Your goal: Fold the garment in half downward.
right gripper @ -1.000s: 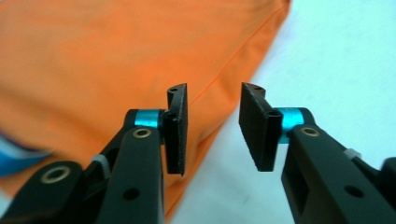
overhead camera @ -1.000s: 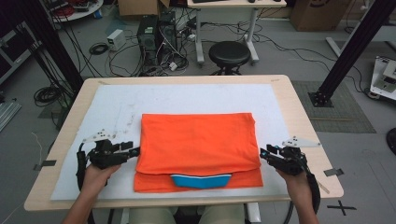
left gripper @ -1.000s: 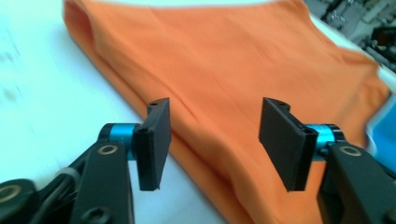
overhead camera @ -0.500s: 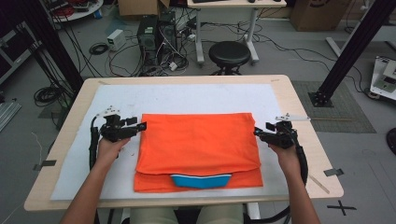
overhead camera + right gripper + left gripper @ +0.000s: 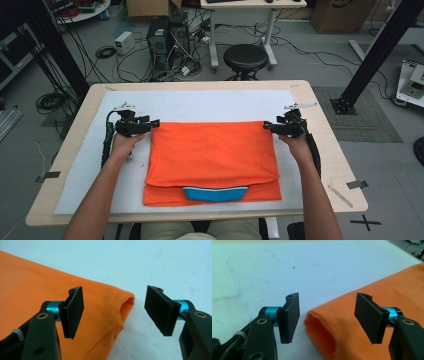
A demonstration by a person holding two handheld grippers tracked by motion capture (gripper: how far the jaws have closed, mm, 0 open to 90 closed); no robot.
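Where the table's (image 5: 327, 165) near edge meets the person, an orange folded garment (image 5: 212, 160) lies on a white mat (image 5: 195, 105), its blue collar band (image 5: 215, 193) showing at 6 o'clock of the cloth, between two orange layers. From the bottom of the high view both forearms reach forward, one on either side of the garment.

At roughly 10 o'clock of the cloth, the left gripper (image 5: 150, 123) sits at the garment's far left corner. Its own view shows the jaws spread wide, with the rounded orange fold (image 5: 322, 332) lying between them; neither jaw presses the cloth, and the right-hand jaw hangs above the orange surface. At 11 o'clock of that view the bare white mat (image 5: 262, 272) carries faint marks.

At about 2 o'clock of the cloth, the right gripper (image 5: 270, 126) sits at the far right corner. Its jaws also stand wide apart, the corner fold (image 5: 125, 305) lying between them, orange cloth spreading away toward 9 o'clock in its view and bare mat (image 5: 162, 262) toward 1 o'clock.

Farther off, beyond the table at 12 o'clock, a black stool (image 5: 245, 56) stands on the floor, with a computer tower (image 5: 167, 37) and tangled cables (image 5: 102, 52) toward 11 o'clock.
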